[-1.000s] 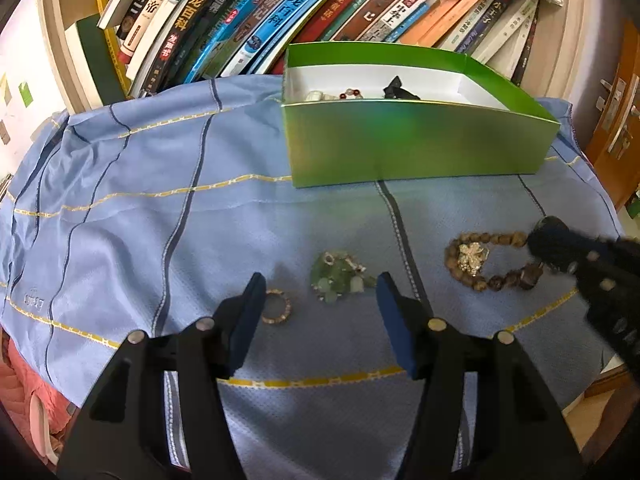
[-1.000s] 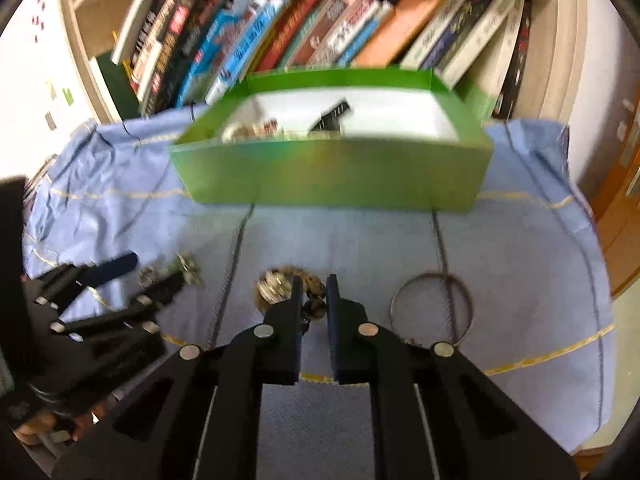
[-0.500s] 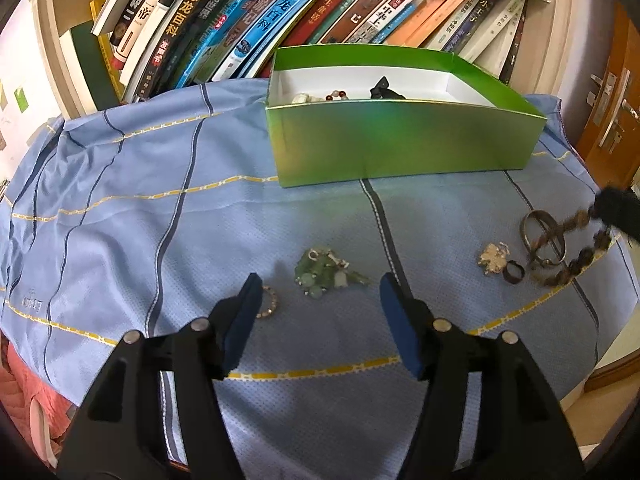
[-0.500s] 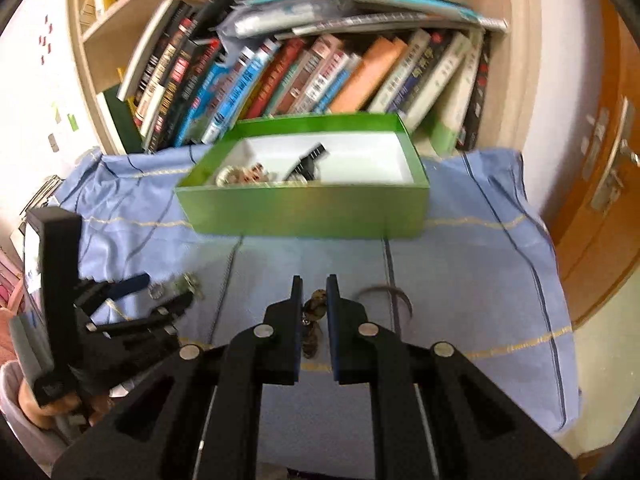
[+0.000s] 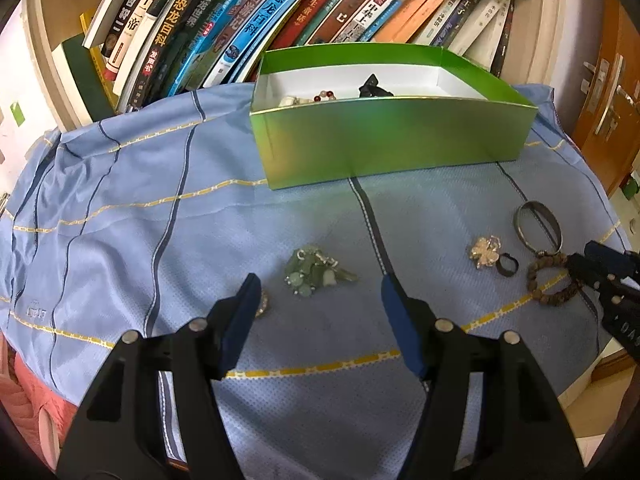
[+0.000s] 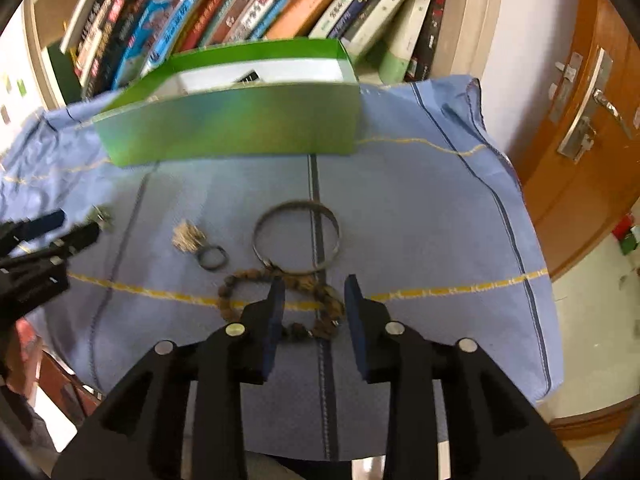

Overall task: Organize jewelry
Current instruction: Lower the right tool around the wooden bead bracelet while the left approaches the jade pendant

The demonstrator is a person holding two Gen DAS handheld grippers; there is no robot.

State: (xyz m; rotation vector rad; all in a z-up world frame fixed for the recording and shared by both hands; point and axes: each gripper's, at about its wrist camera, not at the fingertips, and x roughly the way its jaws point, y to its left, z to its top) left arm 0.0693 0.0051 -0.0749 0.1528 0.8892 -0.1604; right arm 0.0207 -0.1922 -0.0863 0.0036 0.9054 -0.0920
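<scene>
A brown bead bracelet (image 6: 236, 285) lies on the blue cloth, partly between the fingers of my right gripper (image 6: 314, 290), which is open just above it; it also shows in the left wrist view (image 5: 552, 280). Beside it lie a metal bangle (image 6: 297, 236), a small dark ring (image 6: 212, 258) and a silver flower charm (image 6: 186, 237). My left gripper (image 5: 318, 290) is open and empty just in front of a green stone cluster (image 5: 314, 272); a small beaded ring (image 5: 264, 304) lies by its left finger. The green box (image 5: 392, 140) holds a few pieces.
A shelf of leaning books (image 5: 280, 12) stands right behind the box. The cloth's front edge (image 6: 360, 440) drops off close to my right gripper. A wooden door (image 6: 592, 92) is at the right.
My right gripper was shut on the brown bead bracelet and dragged it right, beside the bangle; it has now opened and the bracelet lies on the cloth. My left gripper has stayed open and hardly moved.
</scene>
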